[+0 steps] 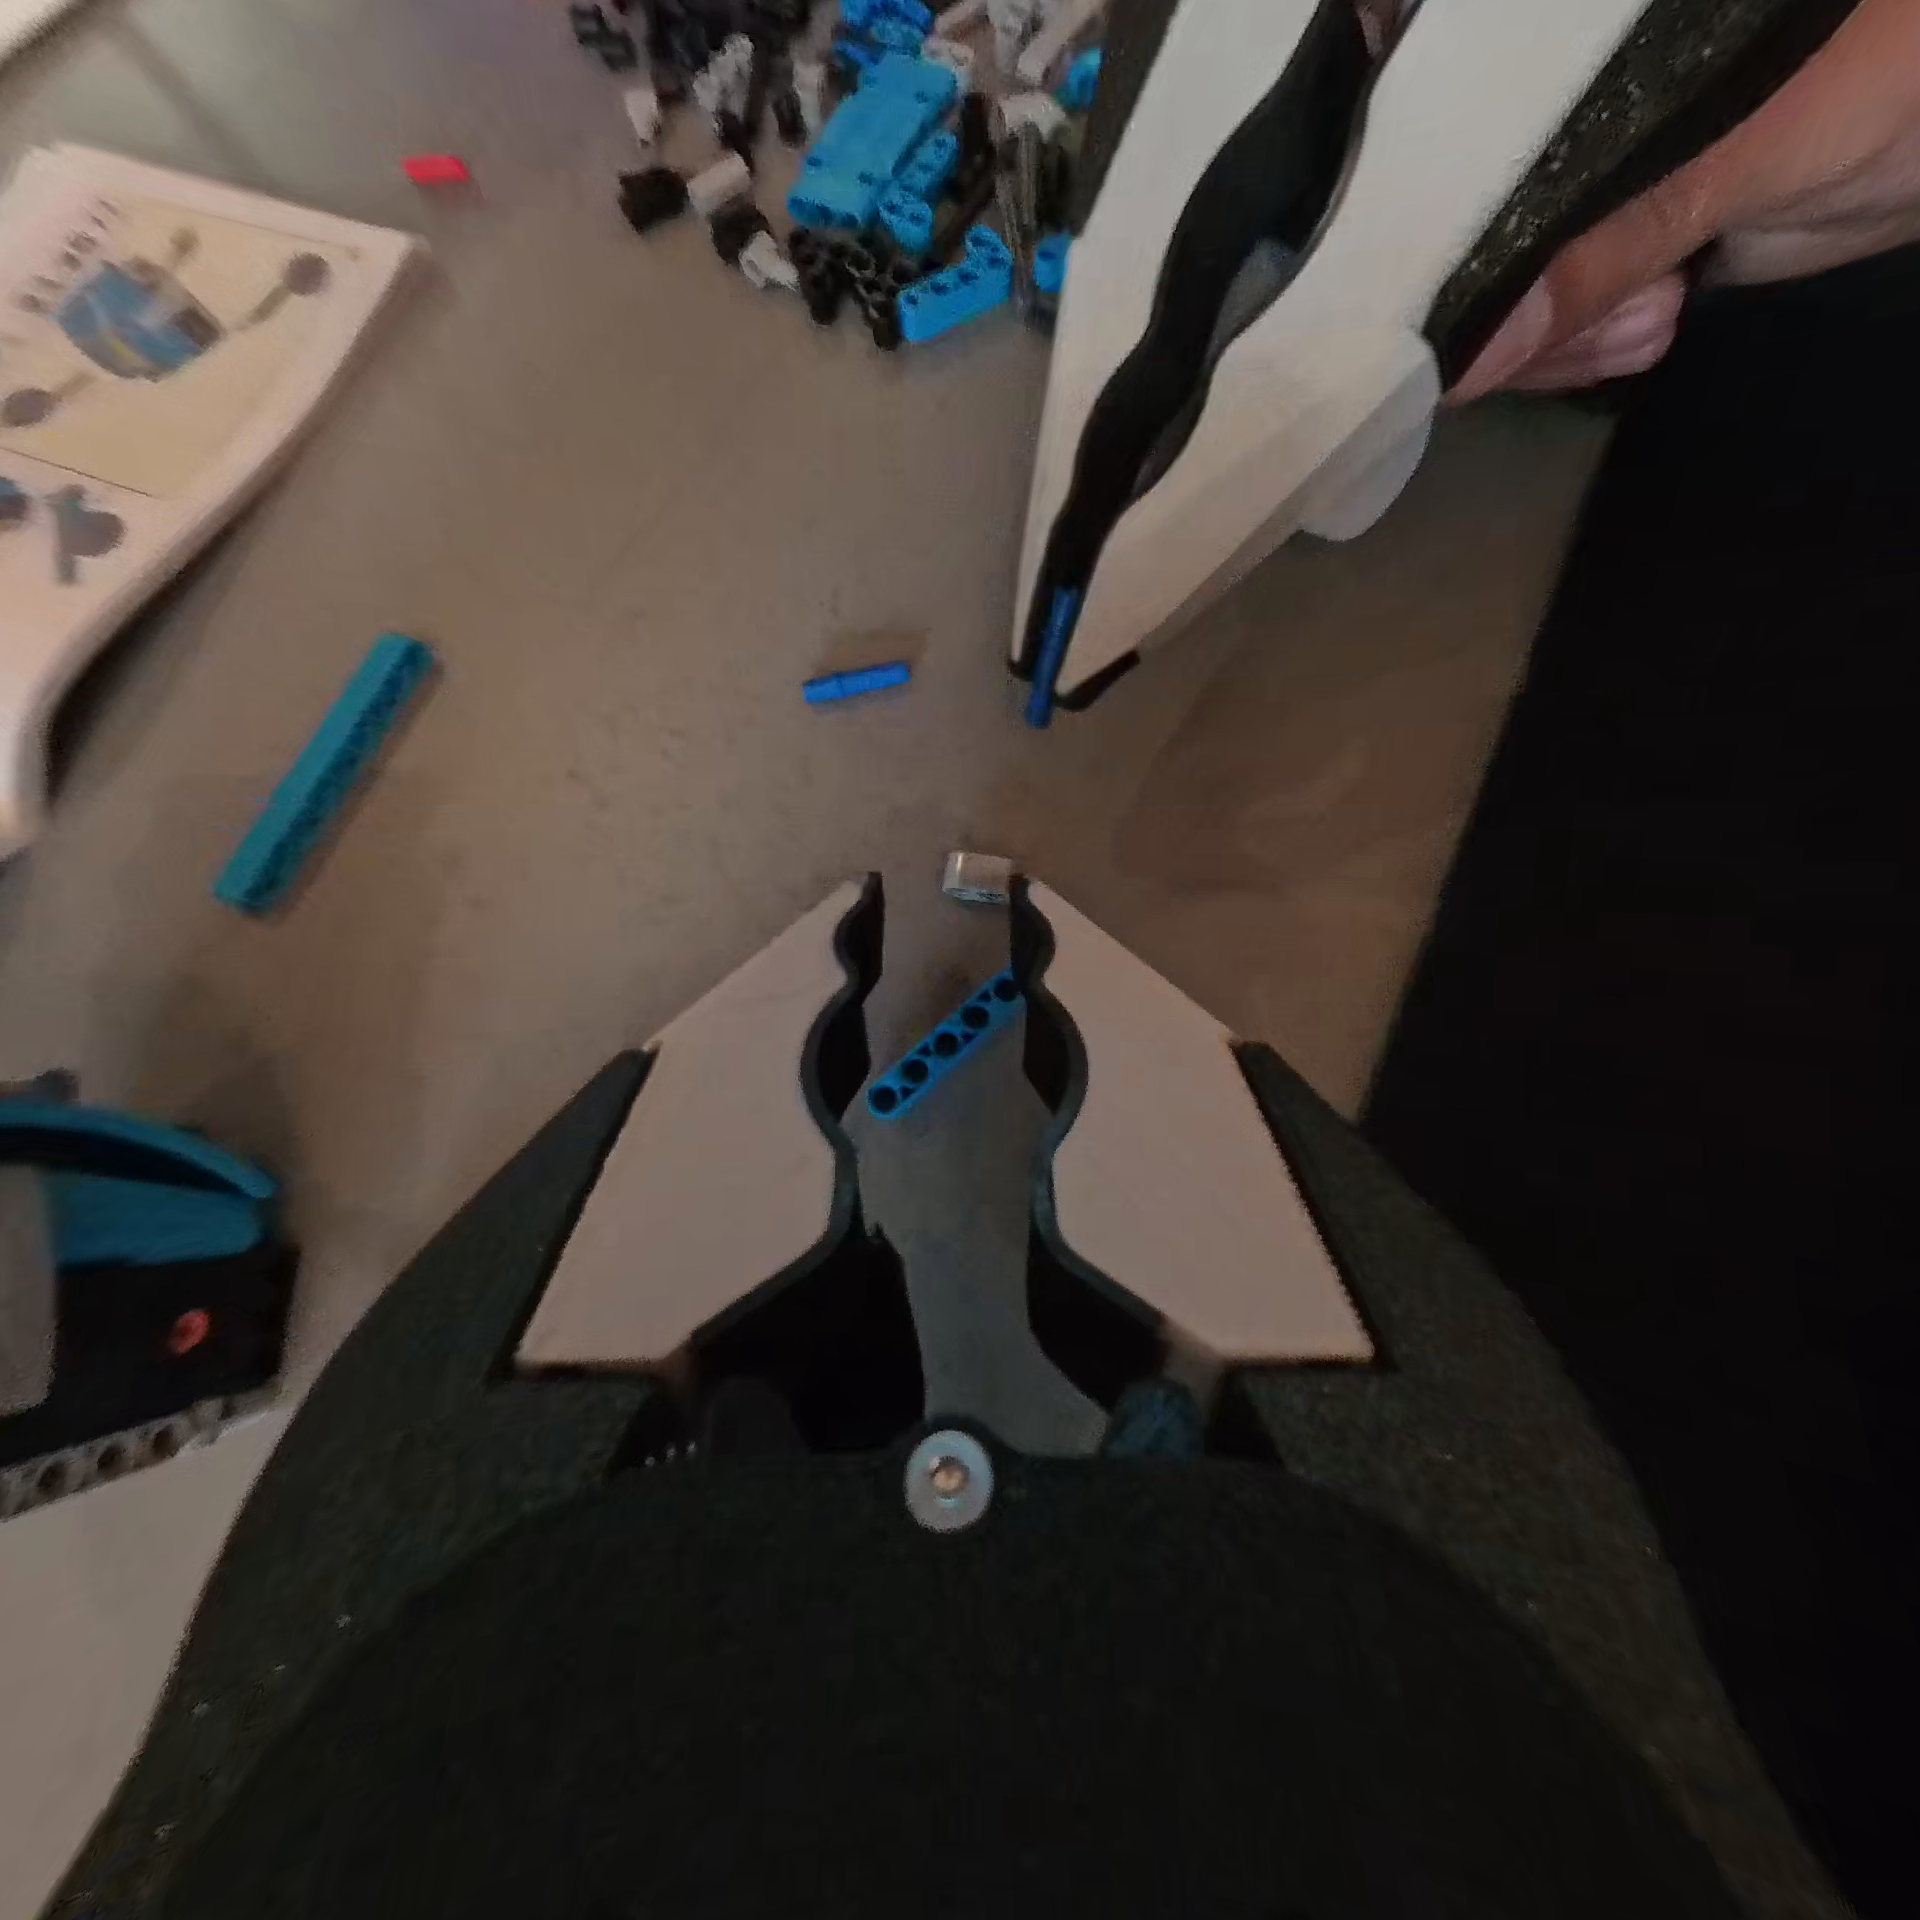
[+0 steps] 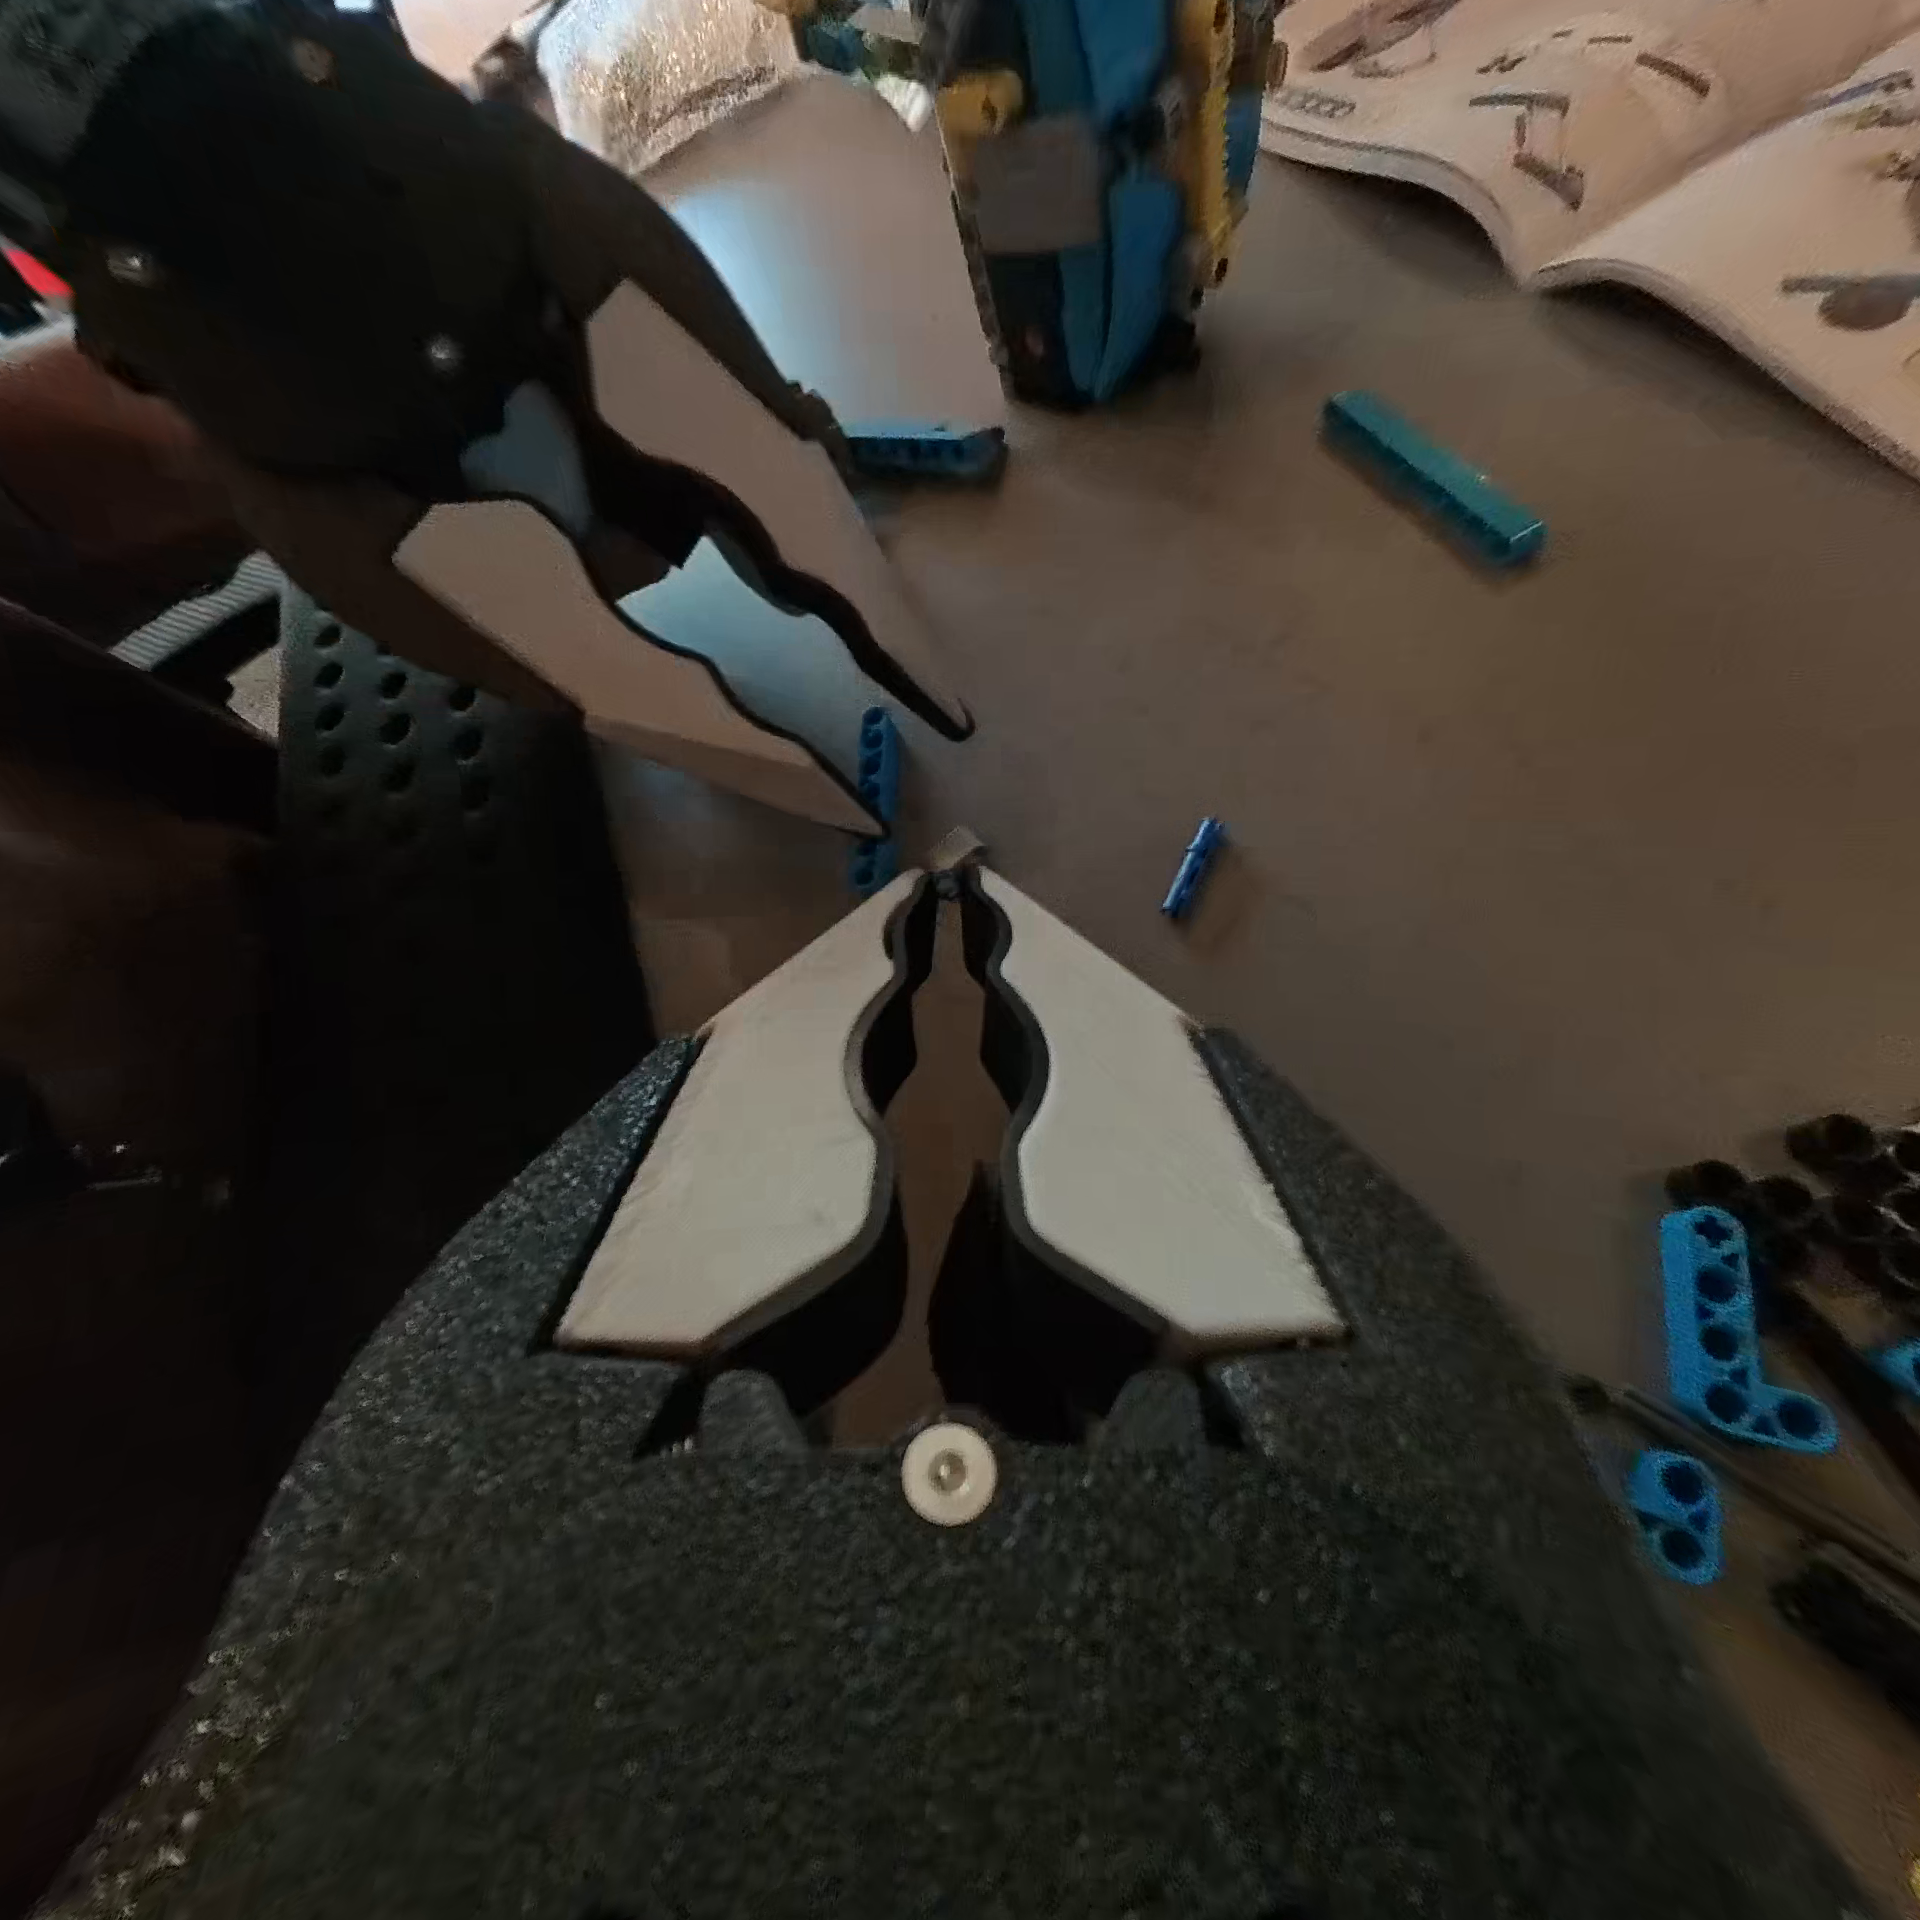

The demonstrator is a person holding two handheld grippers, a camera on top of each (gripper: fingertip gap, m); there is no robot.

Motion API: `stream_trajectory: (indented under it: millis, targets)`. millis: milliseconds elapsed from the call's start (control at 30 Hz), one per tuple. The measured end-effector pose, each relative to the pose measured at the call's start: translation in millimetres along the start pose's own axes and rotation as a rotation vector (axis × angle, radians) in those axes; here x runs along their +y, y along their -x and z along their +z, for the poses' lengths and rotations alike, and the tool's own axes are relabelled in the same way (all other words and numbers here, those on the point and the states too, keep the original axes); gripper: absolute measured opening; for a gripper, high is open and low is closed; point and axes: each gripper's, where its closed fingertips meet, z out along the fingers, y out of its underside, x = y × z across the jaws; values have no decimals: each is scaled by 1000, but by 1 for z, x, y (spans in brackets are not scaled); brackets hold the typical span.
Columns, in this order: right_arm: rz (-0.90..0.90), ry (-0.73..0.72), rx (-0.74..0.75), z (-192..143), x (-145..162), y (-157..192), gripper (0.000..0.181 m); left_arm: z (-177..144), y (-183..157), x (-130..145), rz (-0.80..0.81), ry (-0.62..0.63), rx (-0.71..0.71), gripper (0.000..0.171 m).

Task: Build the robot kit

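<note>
Fingers of the left hand-held gripper stand spread over a short blue holed beam on the brown bench, a small grey piece just off their tips. Right hand-held gripper is pinched on a thin blue pin, tips nearly touching that grey piece. One loose blue pin lies near, one long teal beam farther out, beyond it an open booklet and a heap of blue, black and grey parts.
</note>
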Motion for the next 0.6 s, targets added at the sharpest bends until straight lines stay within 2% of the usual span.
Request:
stream_trajectory:
  millis: [233, 300, 467, 500, 600]
  targets:
    - [23, -101, -28, -10, -9, -2, 5, 15, -6, 4, -10, 92, 113, 21]
    - [39, -129, -41, -14, -11, -3, 5, 19, -5, 6, -2, 111, 107, 15]
    - [104, -171, -57, -19, -15, -8, 5, 21, -4, 5, 70, 133, 91, 14]
    - [125, -176, -62, -19, -15, -9, 5, 20, -2, -1, 97, 100, 58, 14]
    - [205, -242, -111, -24, -25, -9, 5, 5, -8, -42, 105, -137, 24, 14]
